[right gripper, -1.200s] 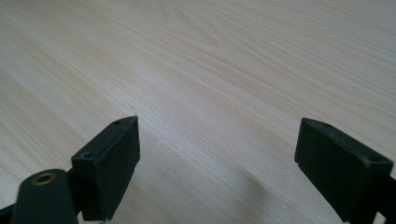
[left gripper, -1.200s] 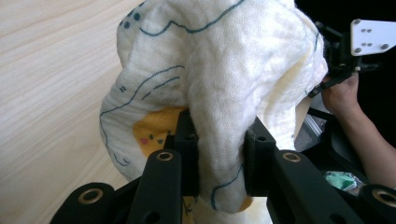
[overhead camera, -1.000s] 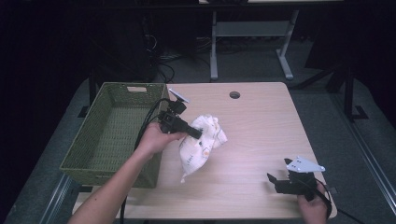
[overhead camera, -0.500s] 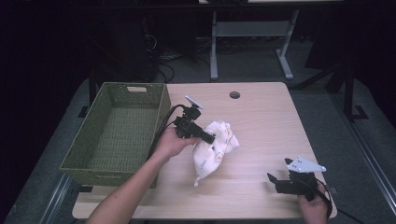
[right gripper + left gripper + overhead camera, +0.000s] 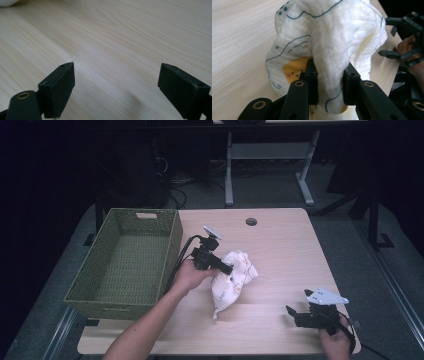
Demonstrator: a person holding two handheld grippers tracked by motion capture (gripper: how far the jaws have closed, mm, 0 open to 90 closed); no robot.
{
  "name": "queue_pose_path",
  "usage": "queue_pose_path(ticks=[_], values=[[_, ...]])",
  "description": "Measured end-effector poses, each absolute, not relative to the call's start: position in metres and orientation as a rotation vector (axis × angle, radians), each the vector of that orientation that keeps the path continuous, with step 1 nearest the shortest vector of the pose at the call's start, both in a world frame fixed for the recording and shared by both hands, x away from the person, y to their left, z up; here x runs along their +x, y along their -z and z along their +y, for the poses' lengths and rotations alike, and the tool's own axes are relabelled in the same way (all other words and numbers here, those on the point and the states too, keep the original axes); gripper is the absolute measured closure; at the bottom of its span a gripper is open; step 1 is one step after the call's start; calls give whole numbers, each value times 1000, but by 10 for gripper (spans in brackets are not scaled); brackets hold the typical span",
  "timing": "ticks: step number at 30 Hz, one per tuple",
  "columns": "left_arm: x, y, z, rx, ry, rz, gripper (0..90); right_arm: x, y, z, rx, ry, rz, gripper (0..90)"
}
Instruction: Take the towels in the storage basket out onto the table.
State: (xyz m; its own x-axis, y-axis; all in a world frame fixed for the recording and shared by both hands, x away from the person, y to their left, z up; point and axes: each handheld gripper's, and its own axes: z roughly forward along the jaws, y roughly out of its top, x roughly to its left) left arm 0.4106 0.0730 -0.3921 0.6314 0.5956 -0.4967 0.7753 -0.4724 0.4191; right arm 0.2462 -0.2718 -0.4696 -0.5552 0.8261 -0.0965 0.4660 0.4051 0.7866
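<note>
Pinching white printed cloth (image 5: pixel 329 50), left tool (image 5: pixel 329 86); right tool (image 5: pixel 116 87) agape.

One white printed cloth (image 5: pixel 231 279) is counted, bunched near the middle of the table (image 5: pixel 280 245). One green woven basket (image 5: pixel 125 260) is counted along the table's left edge. Two grippers are counted: the left gripper (image 5: pixel 226 268), by which the cloth is clamped, at the middle, and the right gripper (image 5: pixel 295 315), with its jaws spread wide, near the front right corner. One round hole (image 5: pixel 251 222) is seen near the table's far edge. One table is counted.
</note>
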Motion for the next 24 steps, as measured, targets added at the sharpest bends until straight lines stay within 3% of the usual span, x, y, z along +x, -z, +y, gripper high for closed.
queue_pose_path(ticks=[19, 24], values=[[432, 412, 59, 2126, 372, 1159, 701, 246, 471, -271, 1103, -1002, 2195, 137], [431, 416, 49, 2167, 278, 1164, 690, 246, 471, -271, 1106, -1002, 2195, 137]])
